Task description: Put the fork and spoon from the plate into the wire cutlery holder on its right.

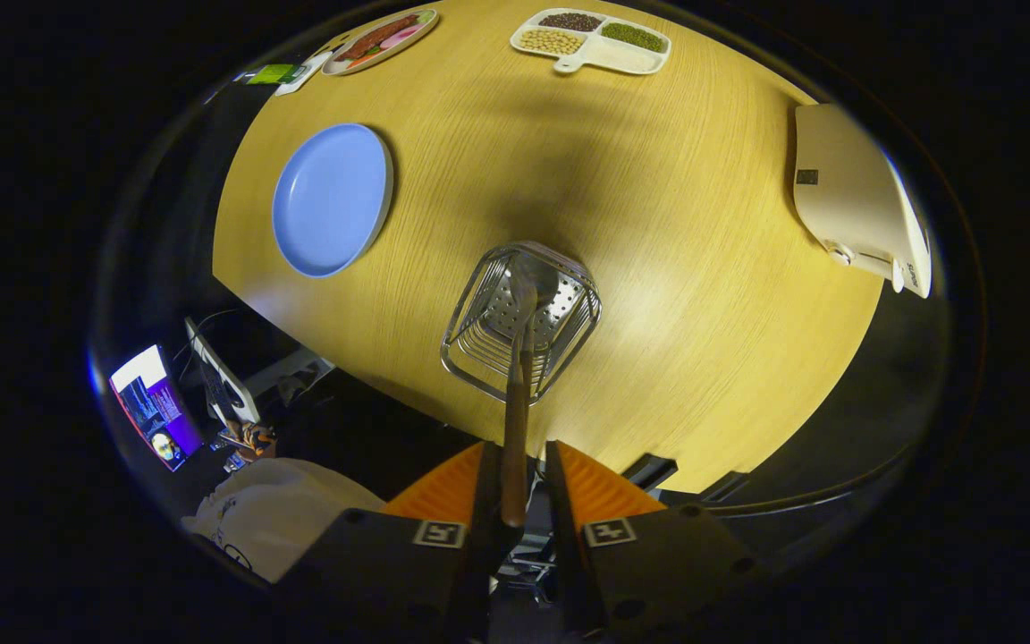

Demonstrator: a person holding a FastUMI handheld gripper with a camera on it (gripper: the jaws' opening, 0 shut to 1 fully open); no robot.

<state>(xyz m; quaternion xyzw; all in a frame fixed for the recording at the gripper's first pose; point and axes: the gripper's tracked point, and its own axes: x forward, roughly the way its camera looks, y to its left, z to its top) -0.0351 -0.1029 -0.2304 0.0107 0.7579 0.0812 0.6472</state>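
The wire cutlery holder (521, 317) stands on the wooden table (676, 233), just ahead of my fingers. A utensil with a brown wooden handle (516, 420) stands in it, and its metal head (533, 279), which looks like a spoon bowl, rests on the perforated bottom. The handle's end lies between my fingers, close to the left finger (485, 487), with a gap to the right finger (561, 487). My gripper (522, 483) is open, above the holder and looking down. The blue plate (332, 199) lies to the holder's left with nothing on it.
Beyond the holder are a white divided tray of beans (591, 40) and an oval plate of food (381, 38). A white device (855, 197) sits on the table's right edge. Below the near table edge are a lit monitor (153, 407) and a white bag (274, 514).
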